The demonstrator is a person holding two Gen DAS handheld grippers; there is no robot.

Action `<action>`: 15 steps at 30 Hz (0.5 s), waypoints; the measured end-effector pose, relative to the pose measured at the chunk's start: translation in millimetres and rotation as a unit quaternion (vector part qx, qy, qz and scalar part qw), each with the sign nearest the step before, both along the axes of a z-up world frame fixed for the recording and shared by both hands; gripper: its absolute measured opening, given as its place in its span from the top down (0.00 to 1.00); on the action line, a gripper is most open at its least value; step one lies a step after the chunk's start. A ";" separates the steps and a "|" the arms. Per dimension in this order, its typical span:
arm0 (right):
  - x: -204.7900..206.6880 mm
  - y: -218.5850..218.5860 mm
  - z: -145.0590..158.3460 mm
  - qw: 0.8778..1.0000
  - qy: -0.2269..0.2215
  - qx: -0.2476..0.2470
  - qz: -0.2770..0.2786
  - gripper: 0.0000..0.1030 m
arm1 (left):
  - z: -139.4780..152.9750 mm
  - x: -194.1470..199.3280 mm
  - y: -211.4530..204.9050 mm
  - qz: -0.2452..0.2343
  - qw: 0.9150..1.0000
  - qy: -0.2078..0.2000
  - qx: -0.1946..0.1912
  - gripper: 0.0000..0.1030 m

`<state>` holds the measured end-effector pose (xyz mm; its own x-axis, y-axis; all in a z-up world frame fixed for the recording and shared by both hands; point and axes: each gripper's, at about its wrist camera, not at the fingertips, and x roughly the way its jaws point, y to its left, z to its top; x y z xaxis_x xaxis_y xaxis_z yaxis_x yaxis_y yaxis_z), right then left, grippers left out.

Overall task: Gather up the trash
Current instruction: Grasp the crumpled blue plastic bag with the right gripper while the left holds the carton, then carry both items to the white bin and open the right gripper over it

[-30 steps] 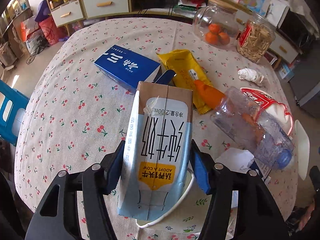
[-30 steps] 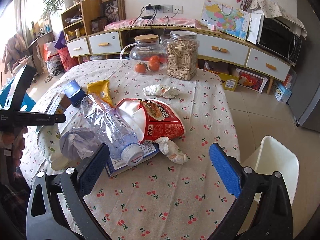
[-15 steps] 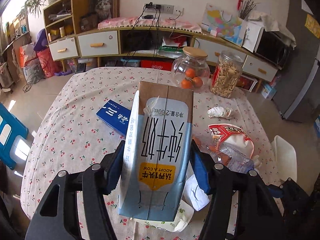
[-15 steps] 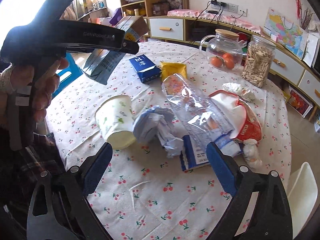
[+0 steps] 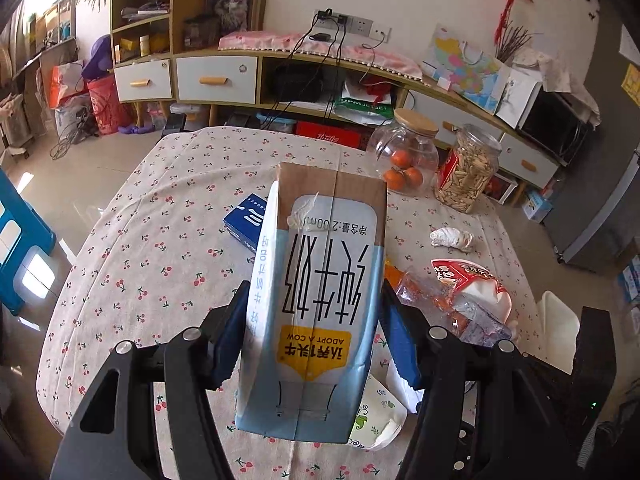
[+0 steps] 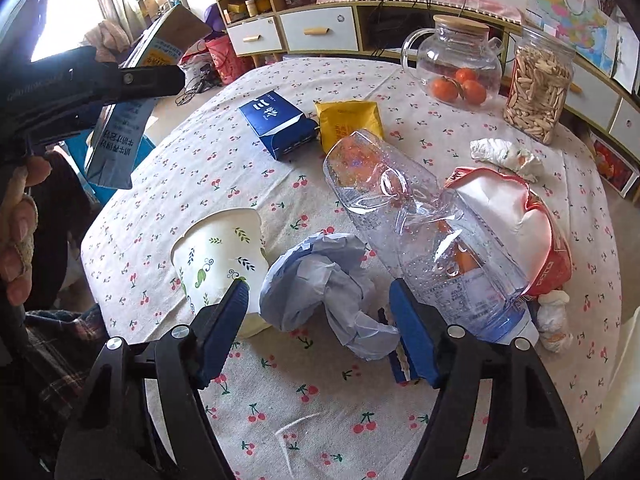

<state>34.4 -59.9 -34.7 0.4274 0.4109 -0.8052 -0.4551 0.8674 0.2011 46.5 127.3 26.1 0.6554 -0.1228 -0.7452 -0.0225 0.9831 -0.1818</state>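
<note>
Milk carton (image 5: pixel 316 300) hides table (image 5: pixel 160 240) centre — cup (image 5: pixel 376 420) half-covered.

bare table (image 6: pixel 208 168) left of the cup (image 6: pixel 220 256), and near edge open for passing. crumpled paper (image 6: pixel 324 280) between the right tool (image 6: pixel 320 320) pads, hemmed by cup on the left, bottle (image 6: pixel 420 232) and red bag (image 6: pixel 532 232) on the right. blue box (image 6: pixel 276 120) and yellow packet (image 6: pixel 348 120) behind, jars (image 6: pixel 456 60) beyond.

One milk carton (image 5: pixel 316 304), one paper cup (image 6: pixel 220 256), two glass jars (image 6: pixel 456 60), three oranges (image 6: pixel 460 84).
</note>
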 end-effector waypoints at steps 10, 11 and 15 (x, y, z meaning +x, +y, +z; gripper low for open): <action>11.2 12.5 -12.1 1.000 0.017 -0.010 -0.005 0.59 | -5.2 1.5 -1.6 -0.002 1.000 0.008 -0.002 0.41; 10.3 10.9 -10.8 1.000 0.017 -0.008 -0.006 0.60 | -5.2 1.8 -2.9 -0.003 1.000 0.008 -0.002 0.41; 5.5 4.2 -1.6 1.000 0.005 0.001 -0.008 0.60 | -4.7 2.2 -5.1 -0.003 1.000 0.004 -0.002 0.41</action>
<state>39.9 -55.7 -36.3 0.4267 0.4048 -0.8087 -0.4386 0.8746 0.2064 48.7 122.2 21.4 0.6483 -0.1293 -0.7503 -0.0184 0.9825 -0.1852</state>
